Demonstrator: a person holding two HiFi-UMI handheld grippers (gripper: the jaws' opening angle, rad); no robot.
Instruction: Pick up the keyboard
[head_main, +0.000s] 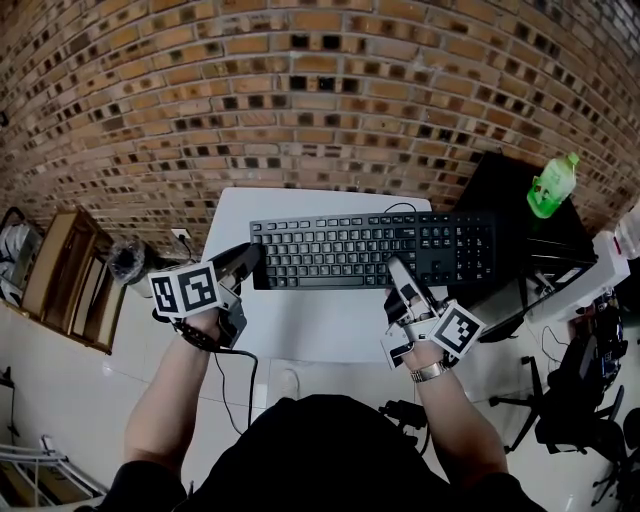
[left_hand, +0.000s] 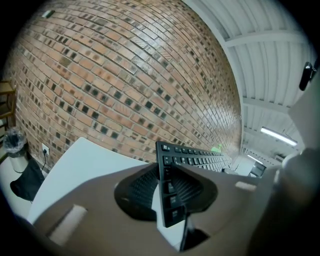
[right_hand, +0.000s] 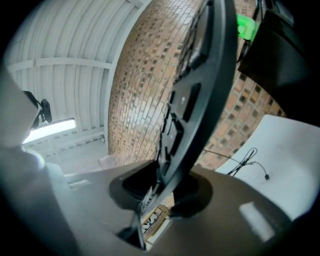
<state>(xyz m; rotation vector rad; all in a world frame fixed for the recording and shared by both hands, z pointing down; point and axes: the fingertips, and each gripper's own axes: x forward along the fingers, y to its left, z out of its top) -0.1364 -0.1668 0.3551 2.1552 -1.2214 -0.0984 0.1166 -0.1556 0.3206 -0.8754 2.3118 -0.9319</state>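
A black full-size keyboard (head_main: 372, 250) hangs above the small white table (head_main: 300, 330), held level between both hands. My left gripper (head_main: 248, 262) is shut on its left end, and in the left gripper view the keyboard (left_hand: 167, 190) stands edge-on between the ribbed pads. My right gripper (head_main: 398, 275) is shut on the front edge right of the middle. In the right gripper view, the keyboard's underside (right_hand: 195, 100) rises between the jaws, which clamp its edge.
A brick wall (head_main: 300, 90) stands behind the table. A green bottle (head_main: 552, 185) sits on a dark surface at the right, above a white box (head_main: 580, 285). A cable (right_hand: 250, 160) lies on the table. Wooden shelving (head_main: 70, 275) and a bin (head_main: 130, 260) stand at the left.
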